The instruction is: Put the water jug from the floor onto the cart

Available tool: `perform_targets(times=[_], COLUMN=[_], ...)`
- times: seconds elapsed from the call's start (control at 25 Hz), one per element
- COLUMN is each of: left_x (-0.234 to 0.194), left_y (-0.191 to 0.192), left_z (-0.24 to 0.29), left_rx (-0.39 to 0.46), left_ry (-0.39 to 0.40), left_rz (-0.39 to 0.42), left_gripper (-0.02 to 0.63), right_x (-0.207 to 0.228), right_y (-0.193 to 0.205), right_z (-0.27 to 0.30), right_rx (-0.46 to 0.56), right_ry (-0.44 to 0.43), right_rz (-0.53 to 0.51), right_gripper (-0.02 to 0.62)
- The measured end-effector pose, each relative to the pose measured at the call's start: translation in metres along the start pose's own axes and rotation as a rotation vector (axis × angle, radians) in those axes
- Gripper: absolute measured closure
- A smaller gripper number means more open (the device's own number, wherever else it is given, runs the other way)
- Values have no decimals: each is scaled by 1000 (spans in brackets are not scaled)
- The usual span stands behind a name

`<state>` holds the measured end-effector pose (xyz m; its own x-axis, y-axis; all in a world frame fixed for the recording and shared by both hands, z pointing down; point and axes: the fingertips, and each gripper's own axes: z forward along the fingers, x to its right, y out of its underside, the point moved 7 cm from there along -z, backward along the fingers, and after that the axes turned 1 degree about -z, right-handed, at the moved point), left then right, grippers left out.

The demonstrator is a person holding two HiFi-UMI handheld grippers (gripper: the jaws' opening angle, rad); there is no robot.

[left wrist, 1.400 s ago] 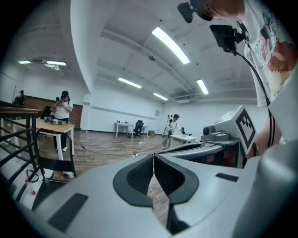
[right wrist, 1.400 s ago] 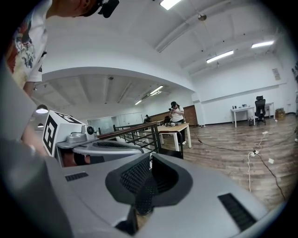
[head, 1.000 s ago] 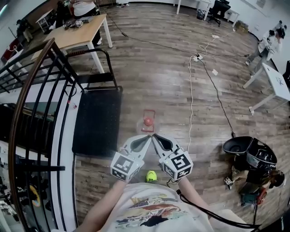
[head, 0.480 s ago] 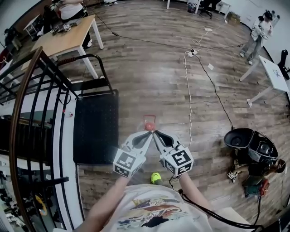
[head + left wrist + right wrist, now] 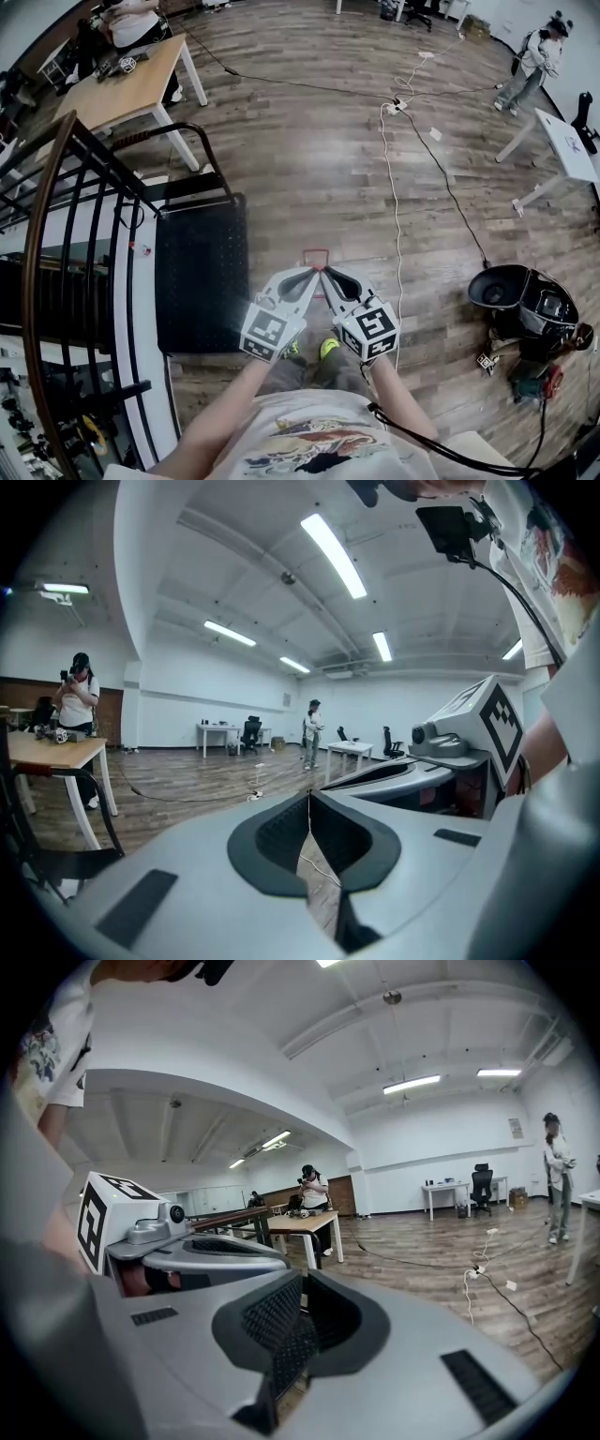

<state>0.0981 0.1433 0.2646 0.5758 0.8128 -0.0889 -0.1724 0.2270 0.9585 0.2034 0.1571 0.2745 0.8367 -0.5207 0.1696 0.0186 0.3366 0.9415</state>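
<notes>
The water jug (image 5: pixel 316 255) stands on the wood floor, see-through with red at its top. In the head view it shows just beyond my fingertips and is partly hidden by them. The cart (image 5: pixel 201 272), a low black platform with a black tube handle (image 5: pixel 190 131), lies left of the jug. My left gripper (image 5: pixel 308 275) and right gripper (image 5: pixel 327 275) are held side by side above the floor, tips nearly meeting. Both are shut with nothing in them. The left gripper view shows the left gripper (image 5: pixel 309 797) with its jaws together, and the right gripper (image 5: pixel 302 1283) looks the same. Neither gripper view shows the jug.
A dark stair railing (image 5: pixel 66 216) runs down the left. A wooden table (image 5: pixel 122 80) stands at the back left, with a person behind it. A white cable (image 5: pixel 395 206) crosses the floor. A black bin and gear (image 5: pixel 521 298) sit at the right, near a white table (image 5: pixel 565 141).
I have walked forward with both grippers. The jug has slid down the head view from well ahead of the tips to just beyond them. Both grippers stayed shut.
</notes>
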Motion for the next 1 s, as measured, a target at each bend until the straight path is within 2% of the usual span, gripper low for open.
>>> perform_targets(times=[0.28,0.48,0.76,1.0], left_x=[-18,-37,-71,-91], left_y=[10,42,116,194], left_z=[39,74,122,153], left_rx=[38,24,-5,-81], left_ry=[-82,-70,-58,-104], left_rz=[-9,-19,-5,-21], left_gripper=[594,594,592,581], right_x=[39,70,105,125], right_y=[9,35,103,177], right_z=[25,53,99,134], right_rx=[13,-31,-63,-126], right_ry=[-58,-47,-43,1], right_rz=[5,-19,-42,-10], right_gripper=[572,571,571,568])
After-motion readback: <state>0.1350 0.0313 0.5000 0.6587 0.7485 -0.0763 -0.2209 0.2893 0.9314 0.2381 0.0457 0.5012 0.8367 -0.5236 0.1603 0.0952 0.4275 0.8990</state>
